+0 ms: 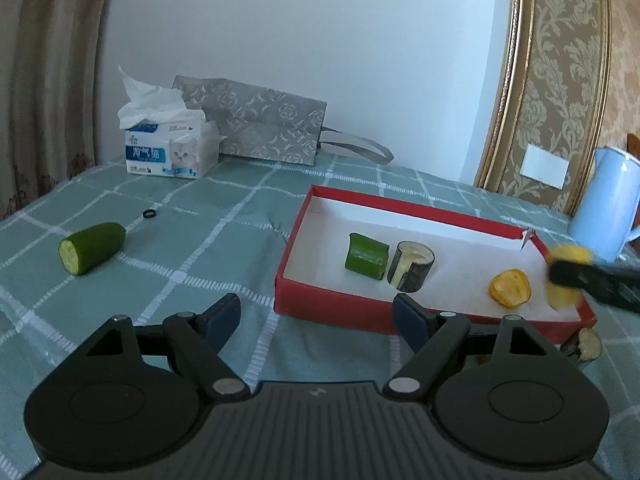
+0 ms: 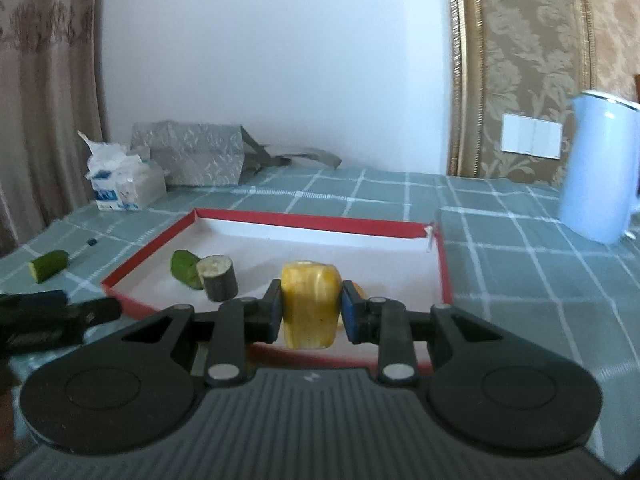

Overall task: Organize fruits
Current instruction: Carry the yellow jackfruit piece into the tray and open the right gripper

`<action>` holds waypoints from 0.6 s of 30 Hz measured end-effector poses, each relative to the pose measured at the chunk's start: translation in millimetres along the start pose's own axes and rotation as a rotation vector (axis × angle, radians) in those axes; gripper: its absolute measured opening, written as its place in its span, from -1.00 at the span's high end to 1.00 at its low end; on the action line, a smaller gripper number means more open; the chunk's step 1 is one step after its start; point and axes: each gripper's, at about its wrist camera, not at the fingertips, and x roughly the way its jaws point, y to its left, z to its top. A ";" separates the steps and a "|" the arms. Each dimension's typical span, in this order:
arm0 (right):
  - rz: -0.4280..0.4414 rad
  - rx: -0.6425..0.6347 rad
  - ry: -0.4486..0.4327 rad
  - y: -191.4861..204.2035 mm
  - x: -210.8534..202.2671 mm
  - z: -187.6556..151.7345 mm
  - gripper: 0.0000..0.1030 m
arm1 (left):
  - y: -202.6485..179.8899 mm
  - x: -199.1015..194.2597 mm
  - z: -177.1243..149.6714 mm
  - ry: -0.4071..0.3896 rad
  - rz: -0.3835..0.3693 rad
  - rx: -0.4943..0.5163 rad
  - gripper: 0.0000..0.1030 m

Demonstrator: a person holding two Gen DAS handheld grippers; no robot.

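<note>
Clamped between the pads of the right gripper point(image 2: 308, 312), a yellow fruit piece point(image 2: 310, 308) hangs above the near edge of the red box point(image 2: 312, 222). Inside the box lie a green piece point(image 1: 367, 255), a dark-skinned piece point(image 1: 411, 266) (touching it) and another yellow piece point(image 1: 510, 287). With its jaws wide and nothing between them, the left gripper point(image 1: 316, 318) hovers over the checked cloth point(image 1: 200, 232), where a cucumber half point(image 1: 92, 247) lies well apart from the box.

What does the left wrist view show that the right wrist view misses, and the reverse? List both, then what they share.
Only the left wrist view: the left gripper open and empty over the cloth, an orange-yellow piece lying in the red box, and a dark-skinned piece outside the box's near corner.

Only the right wrist view: the right gripper shut on a yellow piece, seen sharply.

Both: the green piece, the grey-skinned piece, the cucumber half on the cloth, the tissue pack, the blue jug.
</note>
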 end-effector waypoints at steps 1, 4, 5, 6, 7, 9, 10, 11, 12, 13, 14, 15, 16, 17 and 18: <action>0.000 -0.009 0.015 2.8 11.8 4.1 0.45 | -0.8 0.4 -0.2 0.000 0.005 0.008 -0.61; -0.019 -0.044 0.059 11.2 42.7 10.1 0.45 | -1.8 2.3 -0.6 0.007 0.011 0.017 -0.61; -0.023 -0.052 0.073 13.4 51.4 10.7 0.45 | -2.0 2.9 -0.7 0.009 0.013 0.019 -0.61; -0.028 -0.060 0.085 15.3 59.5 10.9 0.45 | -2.2 3.7 -0.7 0.012 0.017 0.022 -0.62; -0.035 -0.068 0.092 17.3 66.2 10.9 0.45 | -2.6 4.8 -0.7 0.016 0.020 0.026 -0.62; -0.045 -0.090 0.110 21.4 77.9 11.3 0.45 | -3.4 7.2 -0.7 0.026 0.022 0.030 -0.62; -0.049 -0.095 0.119 22.8 82.4 11.6 0.45 | -3.7 8.2 -0.8 0.030 0.022 0.033 -0.62; -0.055 -0.099 0.131 23.3 87.7 11.5 0.45 | -4.2 8.8 -1.0 0.033 0.023 0.036 -0.62; -0.059 -0.096 0.141 22.7 92.2 11.1 0.45 | -4.8 9.3 -1.1 0.035 0.024 0.039 -0.62; -0.062 -0.092 0.142 22.3 94.8 10.4 0.45 | -5.2 9.6 -1.3 0.036 0.027 0.042 -0.62; -0.065 -0.094 0.144 22.4 96.6 10.3 0.46 | -5.3 9.9 -1.3 0.037 0.027 0.043 -0.62; -0.067 -0.093 0.147 21.9 97.3 11.0 0.46 | -5.5 10.3 -1.5 0.039 0.026 0.044 -0.62; -0.067 -0.081 0.148 20.8 96.9 12.1 0.46 | -5.7 10.6 -1.7 0.042 0.026 0.045 -0.62; -0.065 -0.064 0.147 19.2 95.4 12.5 0.39 | -5.9 11.1 -1.8 0.044 0.027 0.046 -0.62; -0.060 -0.055 0.143 18.1 92.9 12.8 0.32 | -6.3 11.4 -2.0 0.046 0.029 0.048 -0.62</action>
